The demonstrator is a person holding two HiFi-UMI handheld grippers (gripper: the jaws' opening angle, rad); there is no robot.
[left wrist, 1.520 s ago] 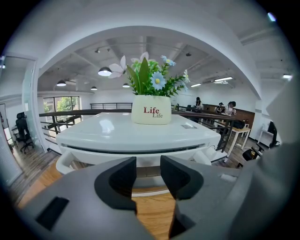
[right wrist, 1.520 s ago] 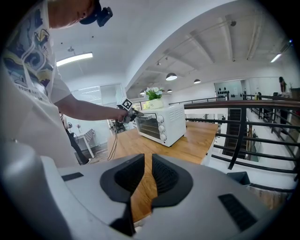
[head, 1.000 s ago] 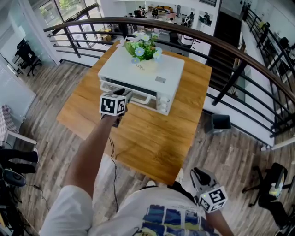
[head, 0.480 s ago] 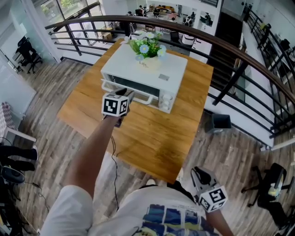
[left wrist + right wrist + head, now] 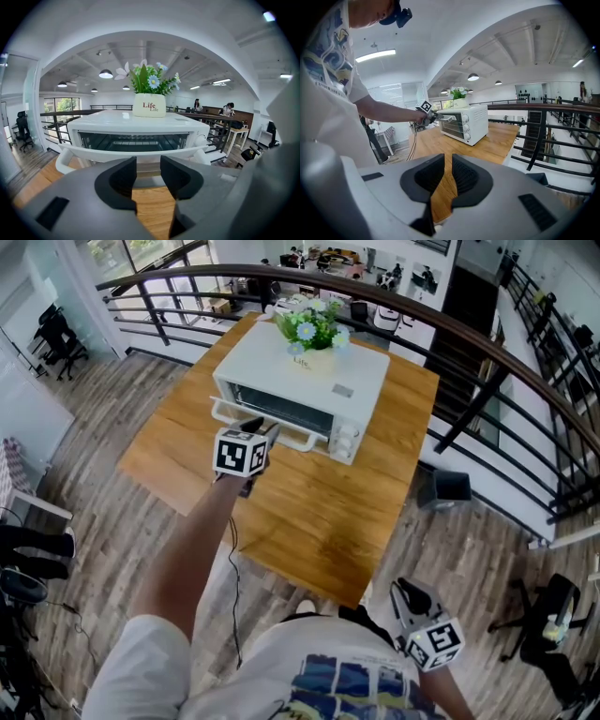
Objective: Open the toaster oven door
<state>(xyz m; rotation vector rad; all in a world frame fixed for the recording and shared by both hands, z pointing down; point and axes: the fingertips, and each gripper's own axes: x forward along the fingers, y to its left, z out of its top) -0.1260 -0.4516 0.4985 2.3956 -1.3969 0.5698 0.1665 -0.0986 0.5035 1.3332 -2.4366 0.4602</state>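
The left gripper (image 5: 148, 174) has its jaws apart, with bare wooden table (image 5: 148, 208) showing between them. Just beyond the tips runs the white handle (image 5: 140, 153) of the toaster oven (image 5: 136, 123) (a flower pot (image 5: 149, 105) stands on top).

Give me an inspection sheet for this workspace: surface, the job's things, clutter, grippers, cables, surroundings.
Surface: wooden table.
Job's things: white toaster oven, its handle facing the person.
Clutter: flower pot on top of the oven.
Grippers: left gripper open, empty, just short of the handle; right gripper empty, jaws a narrow gap apart, away from the oven.
Cables: one cable hangs below the left gripper.
Surroundings: railing, wood floor.
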